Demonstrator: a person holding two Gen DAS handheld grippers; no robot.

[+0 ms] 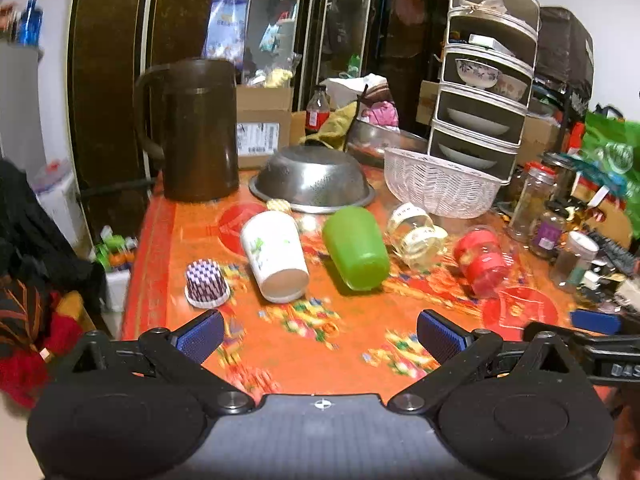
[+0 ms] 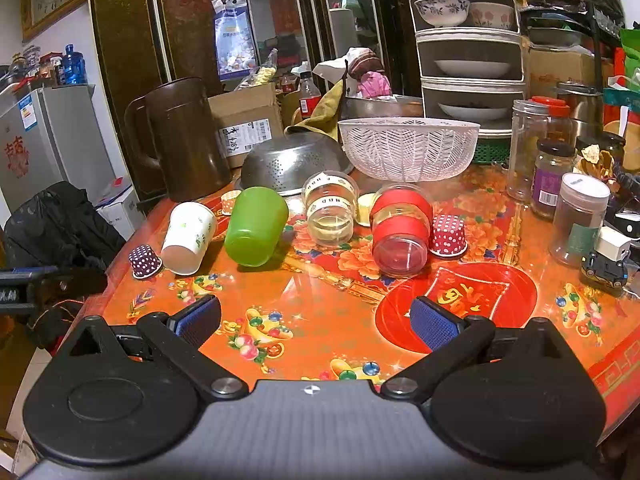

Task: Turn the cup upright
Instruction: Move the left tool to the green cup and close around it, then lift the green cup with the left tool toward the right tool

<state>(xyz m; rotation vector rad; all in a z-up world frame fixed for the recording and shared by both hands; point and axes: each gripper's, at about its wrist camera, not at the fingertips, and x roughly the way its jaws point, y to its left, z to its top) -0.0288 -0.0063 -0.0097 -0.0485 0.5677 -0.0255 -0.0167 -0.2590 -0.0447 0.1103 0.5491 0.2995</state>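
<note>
Both sets of jaws spread wide over the orange table [image 2: 320, 320], grasping nothing. Left gripper [image 1: 320, 336]: blue pads [image 1: 202, 336] apart, bare patterned cloth between them. Just beyond the left finger, a purple checked paper liner [image 1: 206, 283], mouth down. Ahead and slightly left of the gap's middle, the white cup [image 1: 274, 255] on its side, base toward the jaws, mouth pointing away. Right beside it, dead ahead, the green cup [image 1: 356, 249], also on its side, base facing the camera. Farther right of the gap, a clear cup with tape [image 1: 416, 234], tipped over, and past the right finger a red-banded cup [image 1: 482, 262], likewise lying down. Right gripper [image 2: 318, 322]: open the same way, nothing between the pads. Ahead and right of the gap's middle, the red-banded cup [image 2: 400, 234] on its side, base toward the jaws, a red dotted liner [image 2: 448, 235] just beside it. Straight ahead, the clear cup [image 2: 330, 210]; left of centre, the green cup [image 2: 256, 226]; further left, beyond the left finger, the white cup [image 2: 188, 238] and a purple dotted liner [image 2: 145, 261]. Behind the row, an upturned steel colander [image 2: 290, 168], a white basket [image 2: 408, 148] and a brown jug [image 2: 184, 136].
</note>
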